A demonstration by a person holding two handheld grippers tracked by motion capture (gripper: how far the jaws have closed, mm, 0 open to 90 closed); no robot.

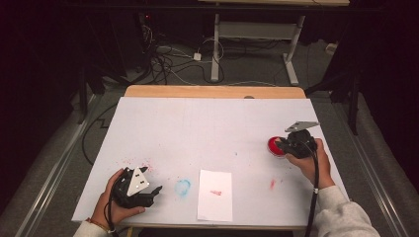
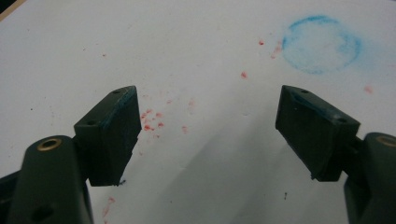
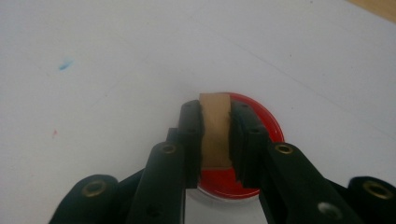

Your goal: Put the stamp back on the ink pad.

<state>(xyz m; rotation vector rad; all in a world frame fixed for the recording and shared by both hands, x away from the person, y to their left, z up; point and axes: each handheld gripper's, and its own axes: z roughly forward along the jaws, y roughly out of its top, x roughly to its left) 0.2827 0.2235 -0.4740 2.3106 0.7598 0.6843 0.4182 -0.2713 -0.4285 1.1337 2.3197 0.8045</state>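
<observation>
A round red ink pad (image 1: 273, 146) lies on the white sheet at the right side. My right gripper (image 1: 281, 144) is down over it, shut on a small tan block (image 3: 215, 135) held upright between the jaws. In the right gripper view the block stands right above the red pad (image 3: 265, 125); whether it touches the pad is hidden. My left gripper (image 1: 157, 191) rests low near the front left, open with nothing between its jaws (image 2: 208, 100). A white paper card (image 1: 215, 195) with a small red mark lies at the front centre.
A white sheet (image 1: 207, 123) covers the wooden table (image 1: 212, 91). A blue ring stain (image 1: 183, 187) (image 2: 321, 44) lies between the left gripper and the card. Red specks (image 2: 152, 120) and a red smear (image 1: 272, 184) dot the sheet. Desk legs and cables stand beyond the far edge.
</observation>
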